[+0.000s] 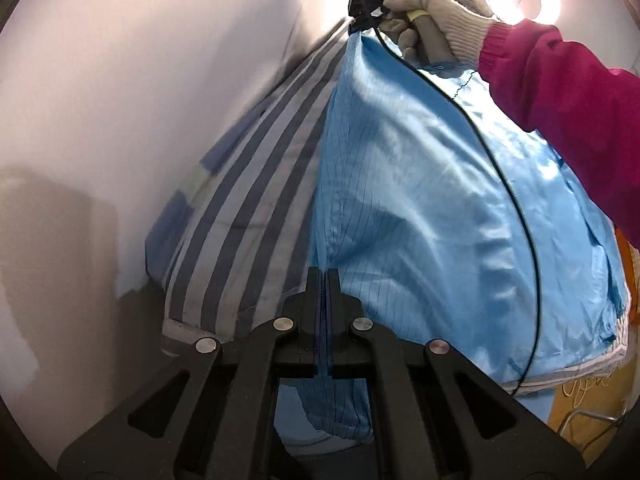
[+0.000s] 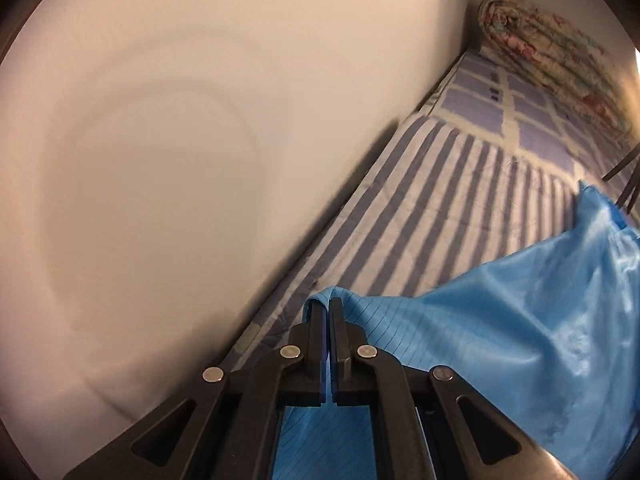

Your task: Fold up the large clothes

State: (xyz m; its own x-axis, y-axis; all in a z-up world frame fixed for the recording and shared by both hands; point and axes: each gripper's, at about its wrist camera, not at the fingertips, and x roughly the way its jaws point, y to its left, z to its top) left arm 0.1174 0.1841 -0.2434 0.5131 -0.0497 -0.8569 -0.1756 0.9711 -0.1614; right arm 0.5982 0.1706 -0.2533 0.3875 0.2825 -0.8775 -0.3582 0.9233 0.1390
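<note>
Blue garment [image 1: 440,208]: shiny, fine dark pinstripes, held up and stretched over a striped bedsheet [image 2: 440,200] beside a white wall [image 2: 180,120]. Left gripper [image 1: 322,276]: jaws together, clamped on one edge of the fabric. Right gripper [image 2: 328,308]: jaws together, clamped on a folded corner. Gloved hand [image 1: 436,12], magenta sleeve [image 1: 560,92], grips the right handle. Floral quilt [image 2: 552,48]: rolled, far end of bed.

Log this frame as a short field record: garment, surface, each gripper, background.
garment: blue garment, shiny with thin dark lines, held up by two edges
surface: striped bed sheet beside a white wall
left gripper: shut on the garment's edge
right gripper: shut on another edge; held by a gloved hand
background: rolled floral quilt at the bed's far end
</note>
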